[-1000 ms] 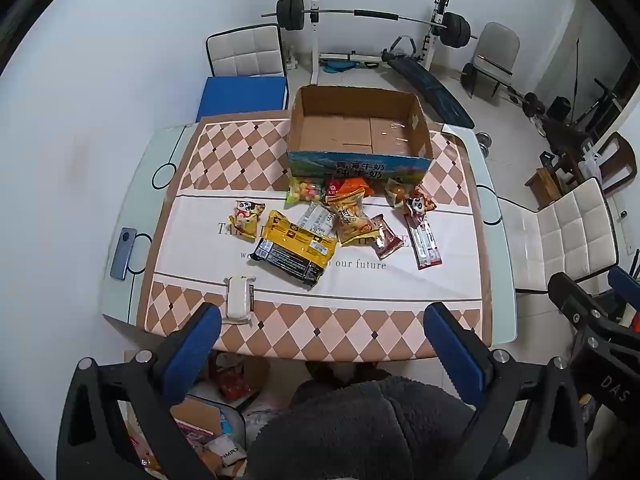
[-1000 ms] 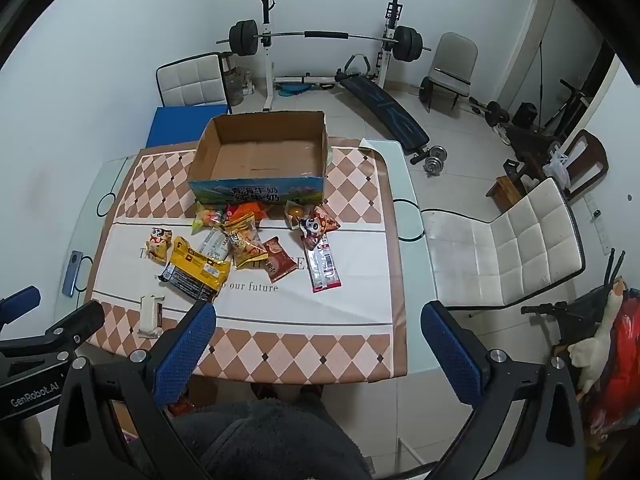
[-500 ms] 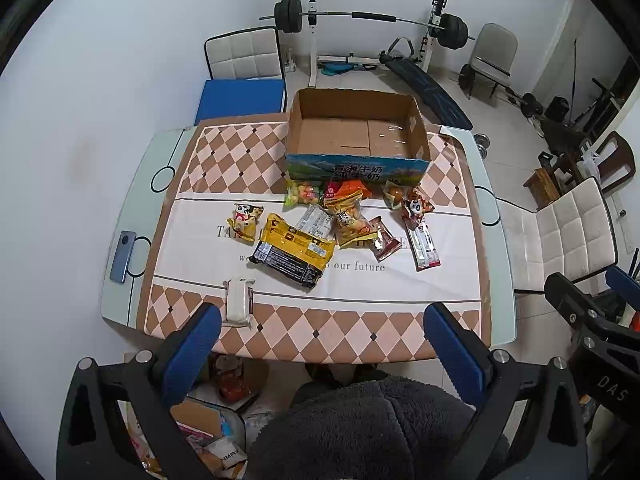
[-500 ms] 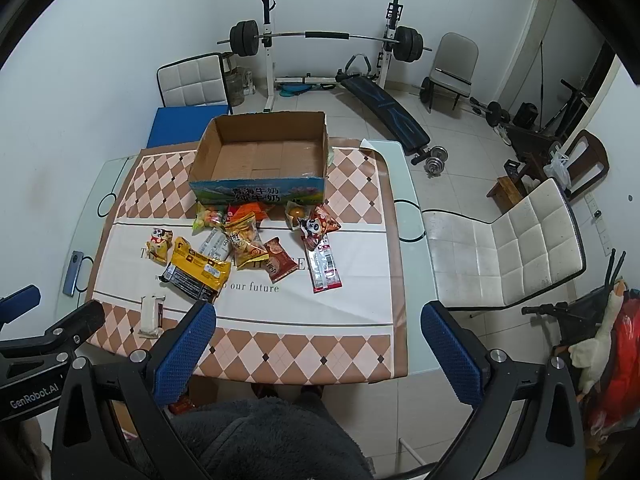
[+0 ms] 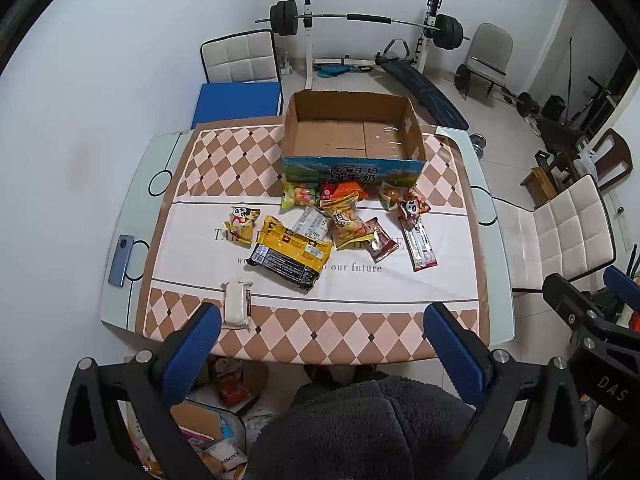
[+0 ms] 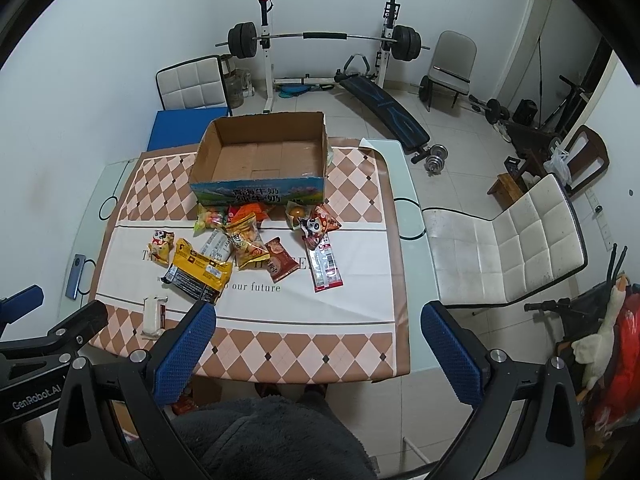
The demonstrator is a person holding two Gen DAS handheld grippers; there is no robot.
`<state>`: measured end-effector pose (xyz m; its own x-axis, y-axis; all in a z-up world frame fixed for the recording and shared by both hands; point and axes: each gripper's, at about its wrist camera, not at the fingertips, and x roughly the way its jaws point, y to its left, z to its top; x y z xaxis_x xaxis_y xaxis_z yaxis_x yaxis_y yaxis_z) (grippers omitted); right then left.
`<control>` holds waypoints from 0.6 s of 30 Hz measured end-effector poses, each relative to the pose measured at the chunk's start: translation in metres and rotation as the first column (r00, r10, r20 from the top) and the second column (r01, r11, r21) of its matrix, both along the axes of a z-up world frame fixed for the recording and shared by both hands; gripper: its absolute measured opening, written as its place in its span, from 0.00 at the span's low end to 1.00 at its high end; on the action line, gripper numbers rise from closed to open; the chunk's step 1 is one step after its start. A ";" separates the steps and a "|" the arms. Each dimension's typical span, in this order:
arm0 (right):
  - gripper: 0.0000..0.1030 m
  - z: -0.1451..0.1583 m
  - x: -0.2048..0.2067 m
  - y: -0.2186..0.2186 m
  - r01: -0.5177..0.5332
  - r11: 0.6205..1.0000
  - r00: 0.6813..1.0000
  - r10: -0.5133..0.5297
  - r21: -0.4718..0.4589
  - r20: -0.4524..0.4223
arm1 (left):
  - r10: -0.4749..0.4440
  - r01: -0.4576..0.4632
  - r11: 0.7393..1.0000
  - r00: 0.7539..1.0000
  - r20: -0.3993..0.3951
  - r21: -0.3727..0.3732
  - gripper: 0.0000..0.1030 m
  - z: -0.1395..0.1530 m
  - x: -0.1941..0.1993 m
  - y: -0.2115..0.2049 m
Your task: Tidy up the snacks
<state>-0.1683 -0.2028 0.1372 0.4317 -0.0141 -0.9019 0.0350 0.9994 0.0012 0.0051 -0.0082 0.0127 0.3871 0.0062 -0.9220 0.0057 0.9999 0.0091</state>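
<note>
An open, empty cardboard box [image 5: 352, 136] stands at the far side of the table; it also shows in the right wrist view [image 6: 262, 156]. Several snack packets lie in front of it: a big yellow-black pack [image 5: 290, 252] [image 6: 198, 271], a white bar [image 5: 237, 304] [image 6: 154, 315] near the front edge, a red stick pack [image 5: 418, 242] [image 6: 326, 266], a small yellow packet [image 5: 241, 224]. My left gripper [image 5: 320, 350] and right gripper [image 6: 316, 350] hover high above the table's near edge, both open and empty.
A phone [image 5: 121, 254] lies at the table's left edge. A white chair [image 6: 504, 244] stands right of the table, another chair [image 5: 240, 58] behind it. A barbell rack [image 5: 360, 20] stands at the back wall. Boxes of clutter [image 5: 208, 432] lie on the floor below.
Both views have shifted only slightly; the grippers stay open and high. Nothing on the table has moved.
</note>
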 end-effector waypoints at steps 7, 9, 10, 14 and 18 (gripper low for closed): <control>1.00 0.000 0.000 -0.001 -0.001 1.000 1.000 0.001 0.001 0.000 | -0.004 0.004 1.000 1.000 0.001 0.001 1.00 0.000 -0.002 -0.003; 1.00 0.000 0.000 0.002 -0.002 1.000 1.000 0.002 0.001 -0.002 | -0.003 0.003 1.000 1.000 0.001 0.000 1.00 0.000 -0.001 -0.004; 1.00 0.001 -0.003 -0.005 -0.003 1.000 1.000 0.003 0.003 -0.001 | -0.003 0.003 1.000 1.000 0.001 0.001 1.00 0.000 -0.002 -0.003; 1.00 0.001 -0.003 -0.004 -0.002 1.000 1.000 0.002 0.004 0.000 | -0.005 0.005 1.000 1.000 0.002 0.002 1.00 0.000 -0.002 -0.003; 1.00 0.001 -0.003 -0.005 -0.003 1.000 1.000 0.003 0.006 -0.001 | -0.004 0.004 1.000 1.000 0.003 0.000 1.00 0.000 -0.002 -0.004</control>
<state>-0.1710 -0.2080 0.1381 0.4307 -0.0077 -0.9024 0.0325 0.9994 0.0070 0.0030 -0.0125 0.0125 0.3901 0.0044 -0.9208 0.0101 0.9999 0.0091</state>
